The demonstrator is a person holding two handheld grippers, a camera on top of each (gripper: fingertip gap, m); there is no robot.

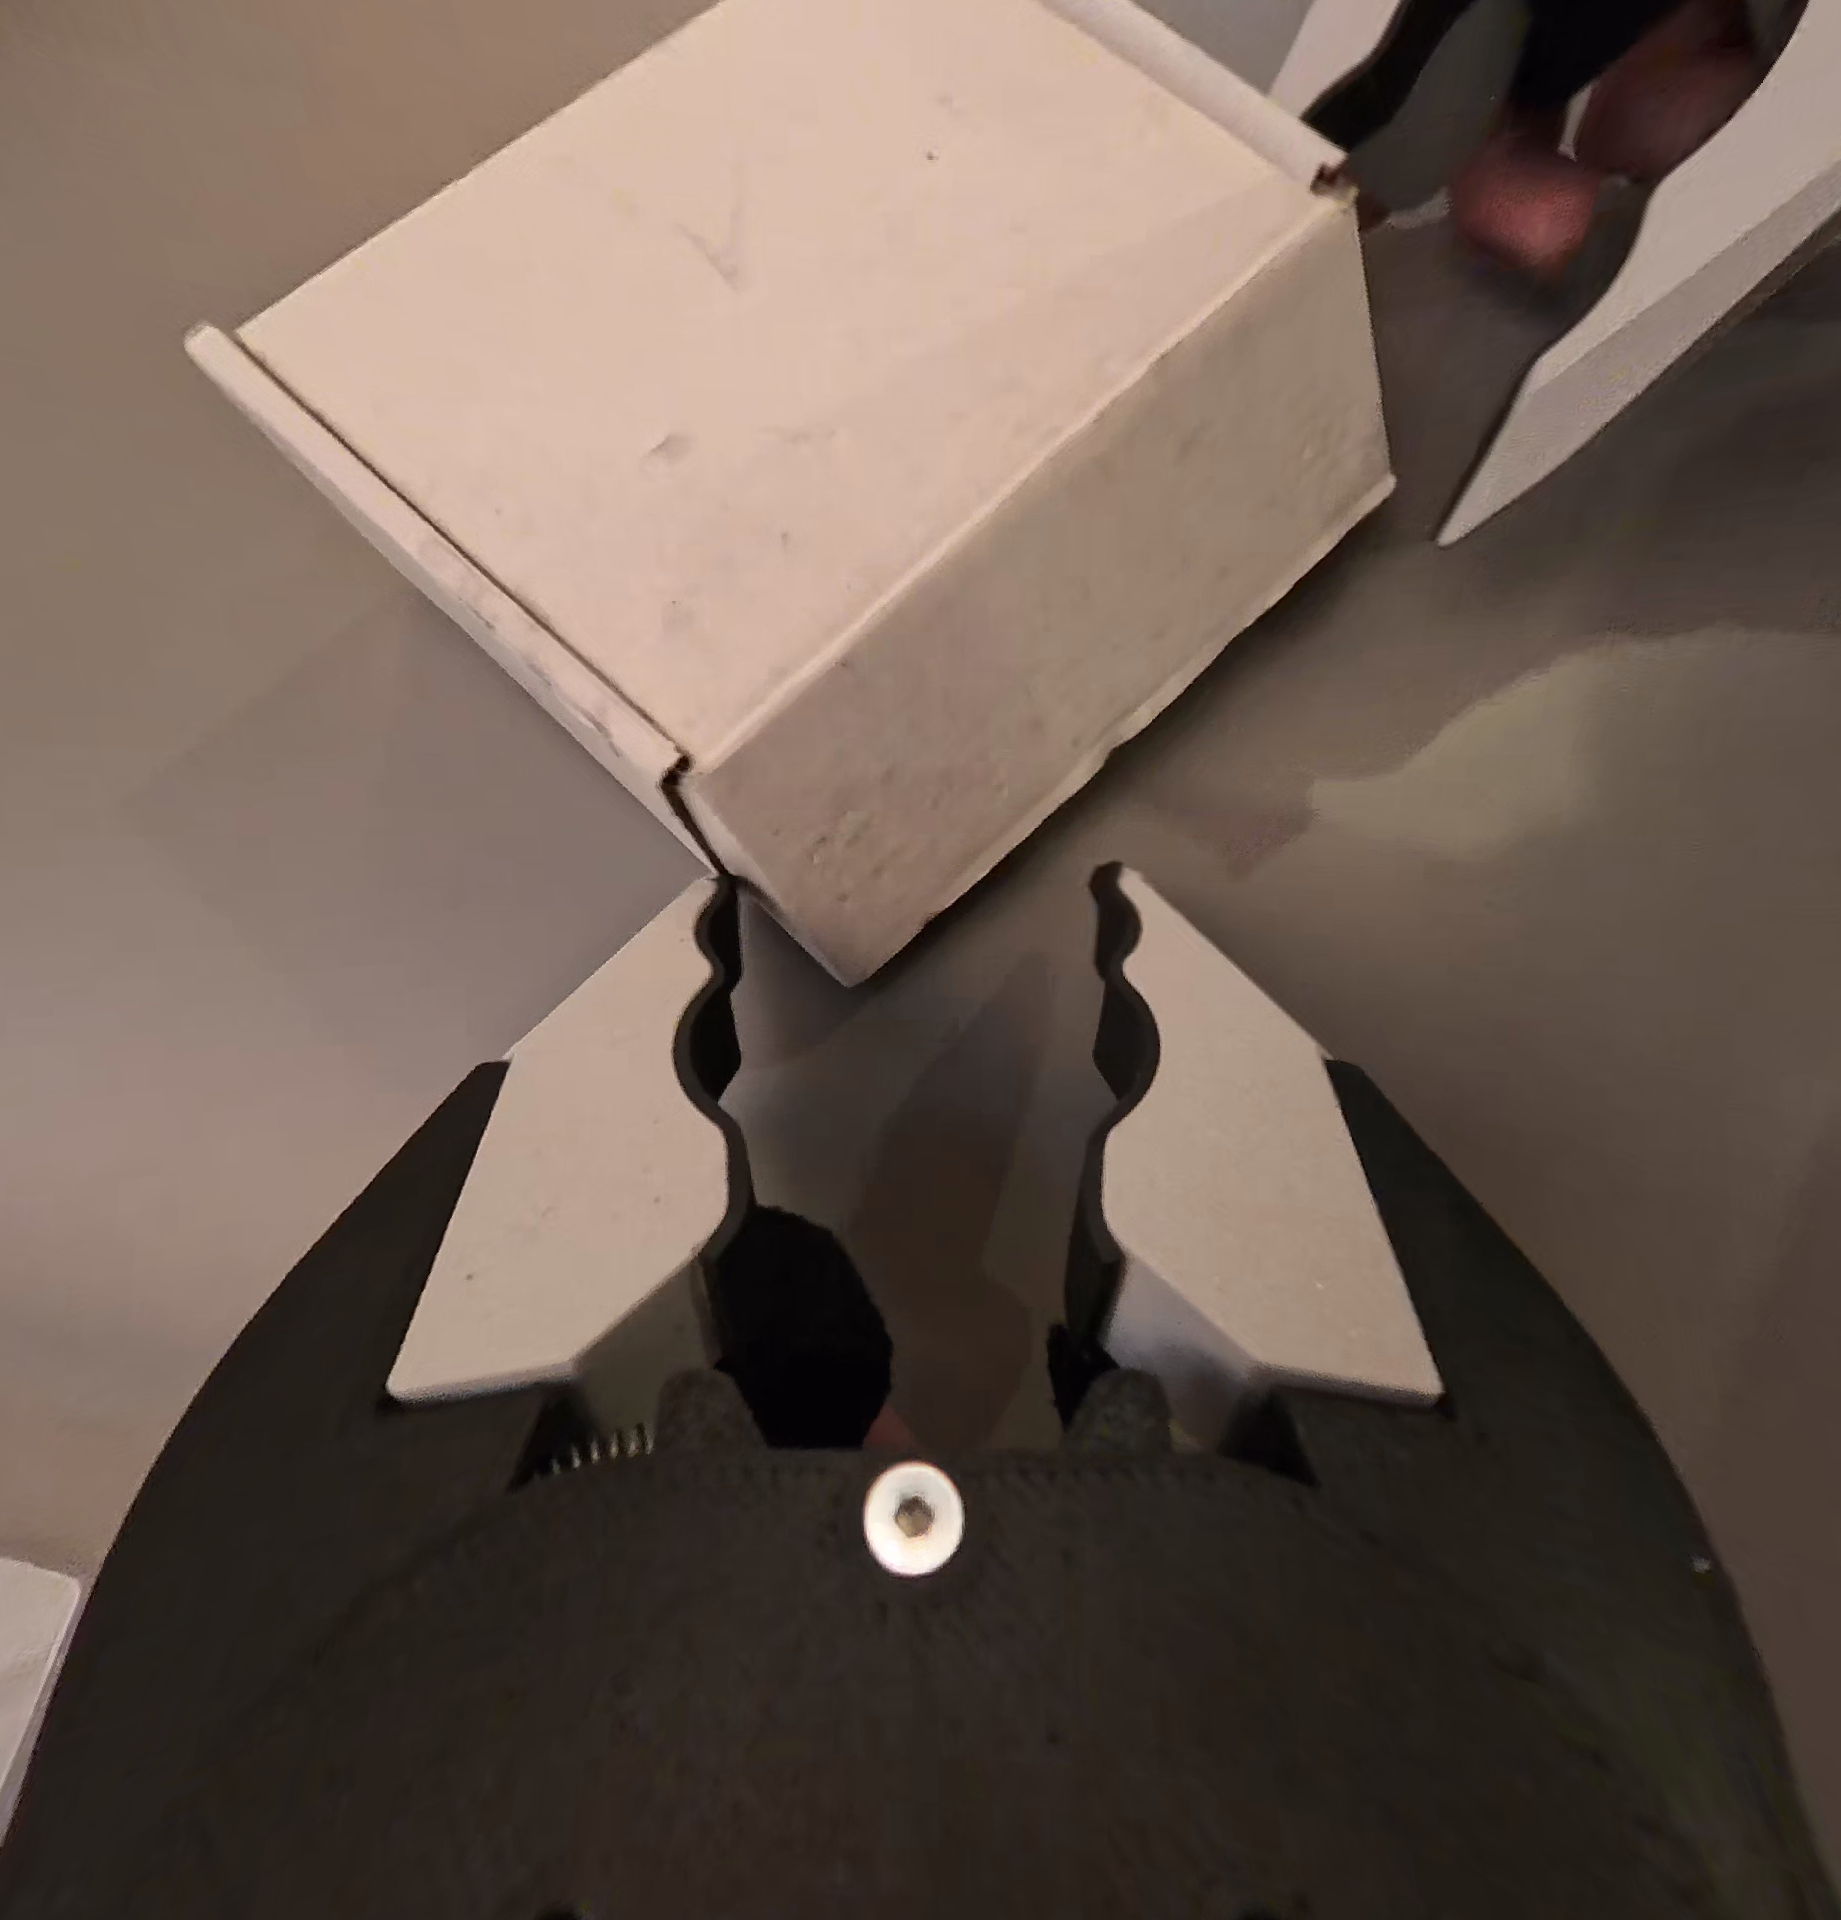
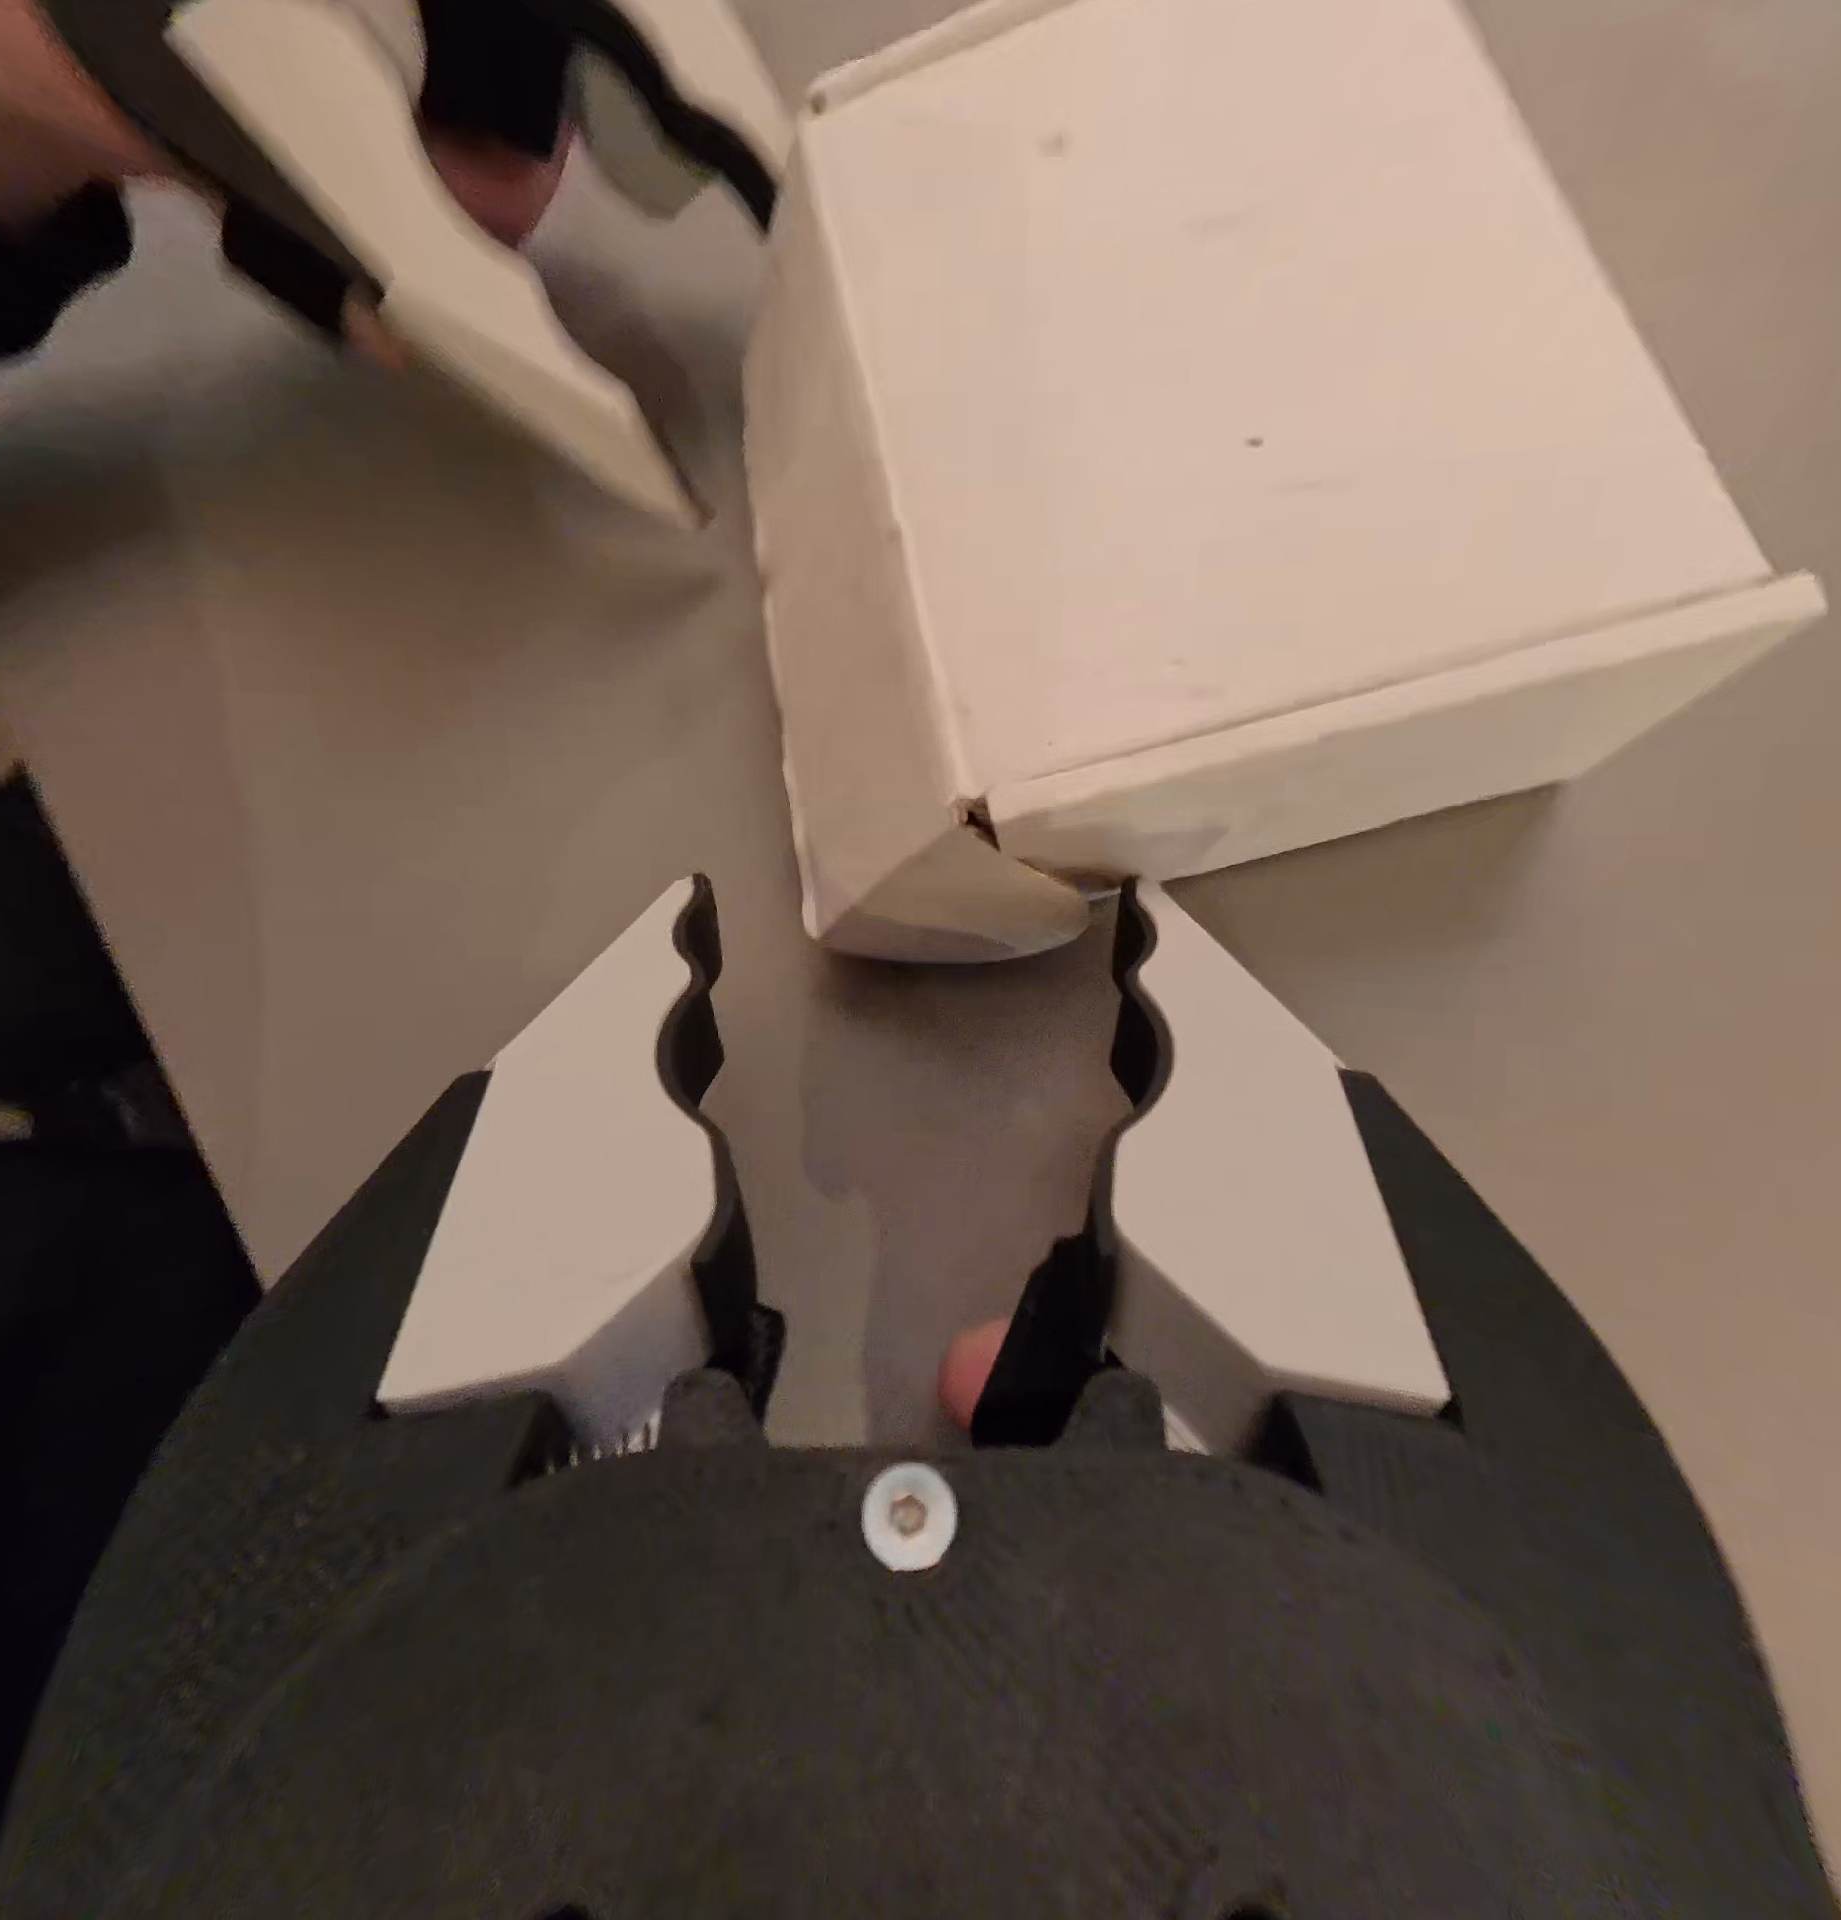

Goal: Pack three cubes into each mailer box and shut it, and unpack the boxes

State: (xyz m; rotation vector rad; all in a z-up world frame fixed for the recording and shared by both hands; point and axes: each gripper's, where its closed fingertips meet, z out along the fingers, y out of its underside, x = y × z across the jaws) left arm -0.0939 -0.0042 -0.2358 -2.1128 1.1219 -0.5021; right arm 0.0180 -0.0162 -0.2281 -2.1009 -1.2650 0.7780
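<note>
A closed white mailer box [image 1: 791,436] sits on the grey table, turned corner-on to me. My left gripper [image 1: 916,894] is open and empty, its fingertips right at the box's near corner. In the right wrist view the same box [image 2: 1207,436] lies at upper right, lid shut. My right gripper [image 2: 911,894] is open and empty, its right fingertip [image 2: 1139,914] touching the box's near bottom corner. The left gripper [image 2: 677,353] also shows at upper left of that view, beside the box. The right gripper [image 1: 1518,260] shows at the top right of the left wrist view. No cubes are in view.
The grey table [image 1: 1518,883] surrounds the box. A white object's corner [image 1: 2,1704] shows at the lower left of the left wrist view. The table edge and a dark area [image 2: 54,1143] lie at the left of the right wrist view.
</note>
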